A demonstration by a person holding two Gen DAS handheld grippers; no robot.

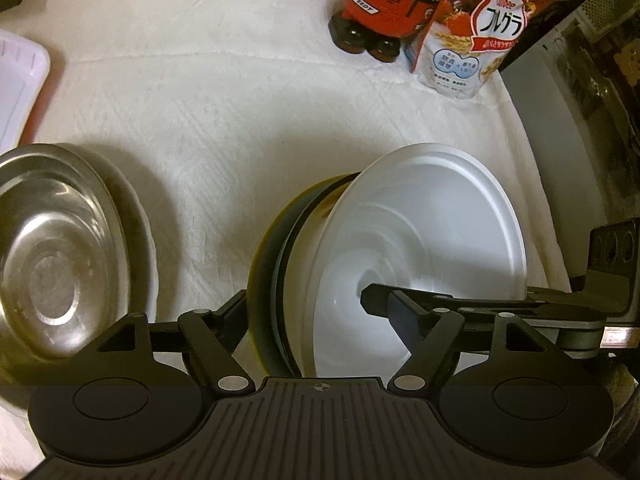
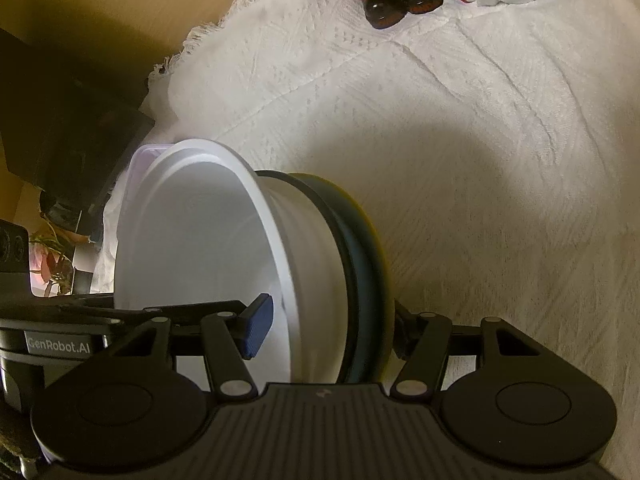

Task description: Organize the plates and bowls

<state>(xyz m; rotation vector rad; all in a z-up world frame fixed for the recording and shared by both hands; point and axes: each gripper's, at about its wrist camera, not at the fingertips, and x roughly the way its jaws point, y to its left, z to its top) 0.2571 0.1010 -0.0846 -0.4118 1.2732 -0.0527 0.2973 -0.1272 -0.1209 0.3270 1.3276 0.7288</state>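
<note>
1. Between both grippers, above the white cloth (image 1: 248, 128): a white bowl (image 1: 420, 240) nested in a dark plate (image 1: 276, 264) w/ a yellowish rim, the pair held on edge, tilted, off the cloth.
2. Left gripper (image 1: 304, 312) is clamped on the stack: one finger (image 1: 384, 300) inside the bowl, the other behind the plate's back, mostly hidden.
3. Right gripper (image 2: 328, 320) grips the same stack from the opposite side: blue-padded finger (image 2: 256, 328) against the bowl's inner wall, other finger behind the plate. Jaws closed on bowl + plate together.
4. In the left view the right gripper's body sits at the bowl's right edge; in the right view the left one sits at lower left, so the two tools are close, facing each other across the bowl.
5. Left of the stack, well apart: a steel bowl (image 1: 56, 256) resting on a white plate (image 1: 146, 240), on the cloth.
6. Far left edge: a pale lilac tray (image 1: 20, 80); in the right view its corner shows just behind the bowl's rim.
7. Back of the cloth: a red figure (image 1: 396, 4) w/ black feet, just beside a cereal bag (image 1: 472, 36).
8. Right side, left view: dark shelving or appliance, too blurred to tell.
</note>
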